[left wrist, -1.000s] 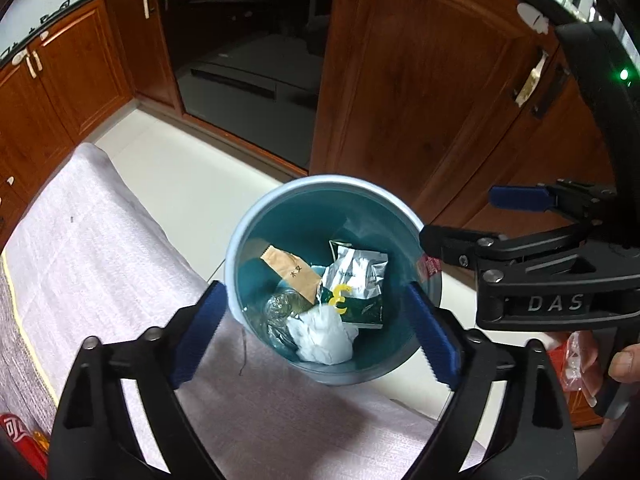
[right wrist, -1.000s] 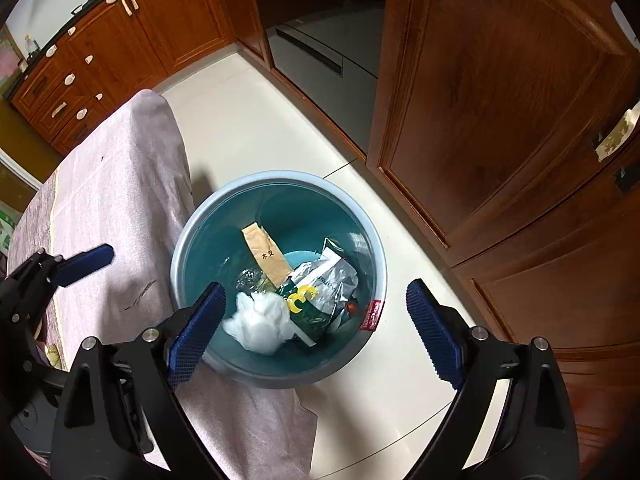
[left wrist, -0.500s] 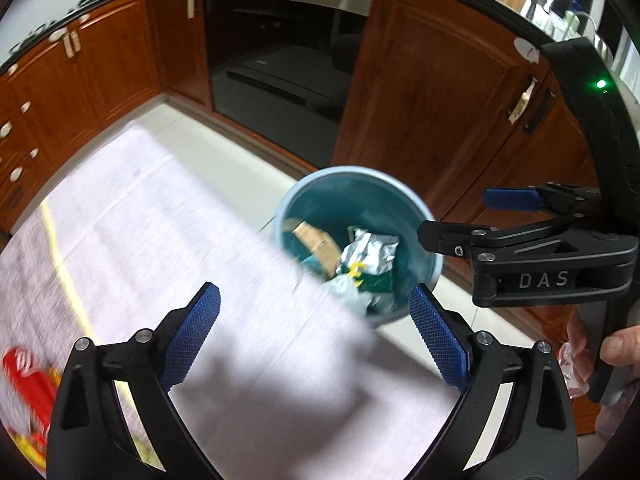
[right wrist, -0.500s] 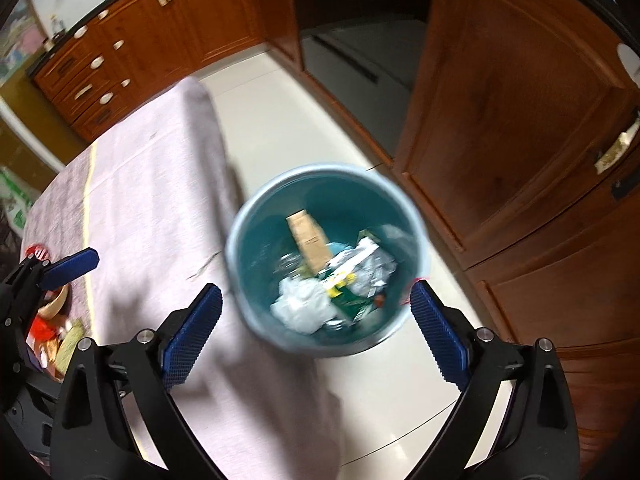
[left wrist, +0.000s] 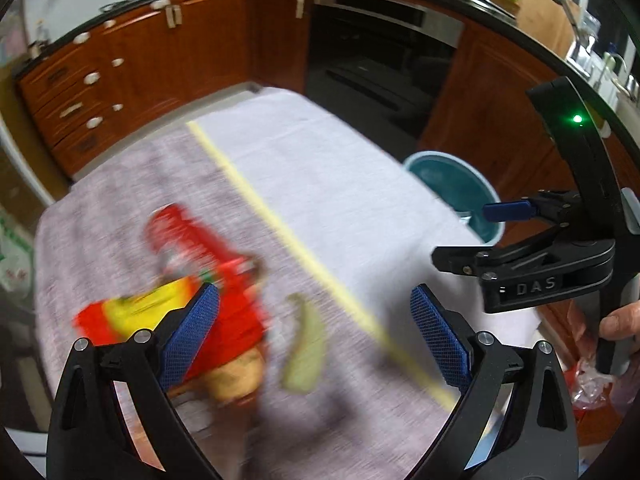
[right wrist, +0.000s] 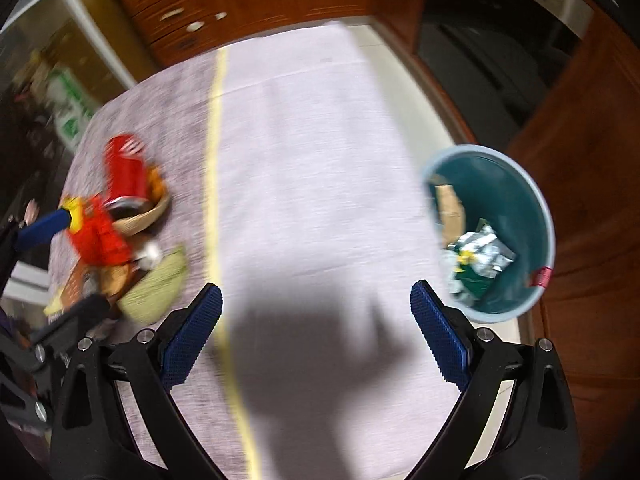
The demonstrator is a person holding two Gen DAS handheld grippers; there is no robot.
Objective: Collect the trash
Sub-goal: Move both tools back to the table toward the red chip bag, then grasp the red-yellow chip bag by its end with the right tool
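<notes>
Wooden kitchen cabinets [left wrist: 132, 76] stand at the far side, with a dark oven front [left wrist: 376, 68] to the right of them. Nearer lies a table covered with a grey-lilac cloth [right wrist: 312, 152], which has one thin yellow stripe [right wrist: 214, 128] running from far to near. Both views are blurred by motion.

On the floor at the right edge of the table stands a teal bin [right wrist: 538, 216]. Inside it lie a silver foil packet [right wrist: 486, 246] and a piece of brown paper [right wrist: 450, 204].

On the left part of the cloth, left of the stripe, is the pile of trash. A red can [right wrist: 124, 170] lies on its side at the far end of the pile. Near to it is a red and yellow wrapper [right wrist: 94, 232], beside something tan that is too blurred to name. A pale green peel [right wrist: 158, 284] lies at the near right end of the pile.

The left gripper [left wrist: 314, 334] hangs above this pile, its blue fingers [left wrist: 192, 332] spread wide with nothing between them. The right gripper [right wrist: 316, 336] is above the bare cloth, between the pile and the bin, its fingers [right wrist: 438, 336] also apart and empty. A hand [left wrist: 618, 322] at the right edge holds its handle.
</notes>
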